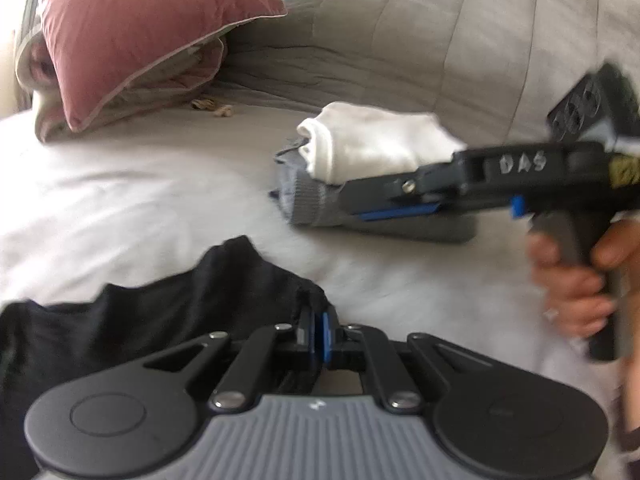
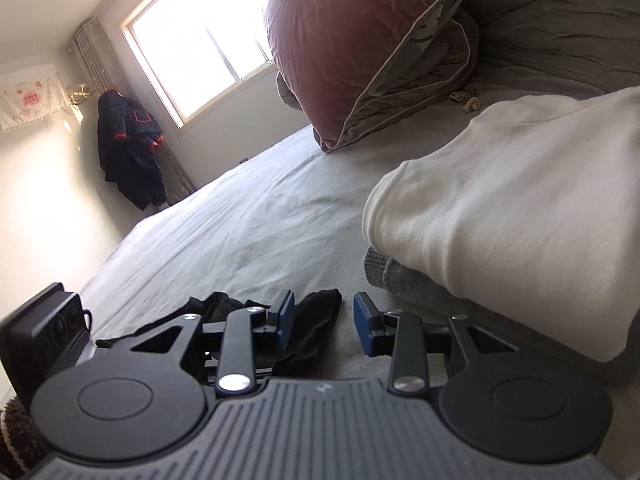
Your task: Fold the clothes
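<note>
Two folded garments already sit stacked on the bed point(image 1: 160, 200): a white one point(image 1: 368, 144) on top of a grey knit one point(image 1: 316, 204), to the right and farther off, in front of the grey quilt point(image 1: 400, 40). A black garment point(image 1: 160, 304) lies crumpled at the near left, and it looks to be the piece now in hand.

The left tongs point(image 1: 320, 334) are pressed together on an edge of the black cloth, which bunches up around the blue pads. The right tongs point(image 2: 324, 320) stand apart with nothing between them; in the right wrist view a tip of the black garment lies just beyond the gap, with the folded stack close on the right.

Judging by this, the black piece is being gathered for folding. The next move likely calls for the right tongs to take a second edge or corner, so that the cloth can be spread flat between the two grips.

A hand point(image 1: 576, 280) holds the right tool by its handle, level and low, pointing left across the stack. A pink pillow point(image 1: 132, 36) rests at the far left.
</note>
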Action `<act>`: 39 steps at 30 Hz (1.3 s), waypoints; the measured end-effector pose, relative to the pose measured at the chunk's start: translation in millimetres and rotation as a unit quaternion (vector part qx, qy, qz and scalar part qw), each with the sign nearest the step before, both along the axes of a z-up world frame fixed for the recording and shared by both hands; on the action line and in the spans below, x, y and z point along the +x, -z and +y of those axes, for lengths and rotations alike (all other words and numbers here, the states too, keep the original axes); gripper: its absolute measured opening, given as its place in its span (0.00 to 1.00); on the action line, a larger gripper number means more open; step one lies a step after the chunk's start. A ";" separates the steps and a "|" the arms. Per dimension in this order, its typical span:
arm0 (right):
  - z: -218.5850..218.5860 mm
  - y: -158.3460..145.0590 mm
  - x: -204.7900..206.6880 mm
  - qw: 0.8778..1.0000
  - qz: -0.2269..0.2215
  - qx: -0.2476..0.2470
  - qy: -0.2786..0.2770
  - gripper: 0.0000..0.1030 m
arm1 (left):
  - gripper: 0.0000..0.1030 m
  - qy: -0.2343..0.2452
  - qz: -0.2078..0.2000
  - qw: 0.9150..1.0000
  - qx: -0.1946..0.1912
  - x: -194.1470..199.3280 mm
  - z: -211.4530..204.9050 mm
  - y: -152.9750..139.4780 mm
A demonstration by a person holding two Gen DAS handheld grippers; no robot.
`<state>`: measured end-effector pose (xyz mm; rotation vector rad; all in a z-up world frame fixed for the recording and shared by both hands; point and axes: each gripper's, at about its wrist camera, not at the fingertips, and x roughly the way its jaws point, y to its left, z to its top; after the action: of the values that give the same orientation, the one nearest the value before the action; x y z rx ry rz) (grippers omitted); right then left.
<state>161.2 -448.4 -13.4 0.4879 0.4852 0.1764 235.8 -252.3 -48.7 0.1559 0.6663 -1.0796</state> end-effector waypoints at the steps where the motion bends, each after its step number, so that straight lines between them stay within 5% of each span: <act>1: 0.7 0.3 0.7 1.000 -0.001 0.002 -0.002 0.36 | 0.05 0.009 0.016 1.000 0.002 1.0 -1.9 3.7; 3: 5.3 1.7 4.2 1.000 0.001 -0.001 -0.006 0.36 | 0.08 0.020 0.033 0.999 0.010 0.9 -5.7 12.5; 7: 15.5 4.2 10.2 1.000 0.008 -0.011 -0.014 0.36 | 0.38 0.027 0.043 0.998 -0.020 -4.1 1.0 7.6; 13: 30.6 7.7 18.4 0.999 0.017 -0.024 -0.027 0.36 | 0.42 -0.001 0.025 0.999 -0.025 -17.0 32.3 -12.1; 22: 57.2 0.6 24.6 0.998 0.028 -0.037 -0.038 0.40 | 0.50 -0.126 -0.013 0.992 0.027 -33.3 134.1 -30.1; 29: 80.1 -11.6 26.0 0.997 0.037 -0.044 -0.041 0.41 | 0.51 -0.251 -0.027 0.966 0.061 -40.0 226.7 -29.6; 39: 148.6 -58.0 44.8 0.990 0.058 -0.096 -0.085 0.44 | 0.58 -0.400 -0.031 0.909 0.112 -41.2 340.7 -34.0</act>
<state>206.0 -299.8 44.6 0.2696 0.6521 0.2624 194.6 88.4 -14.7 0.0959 0.7026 -0.2046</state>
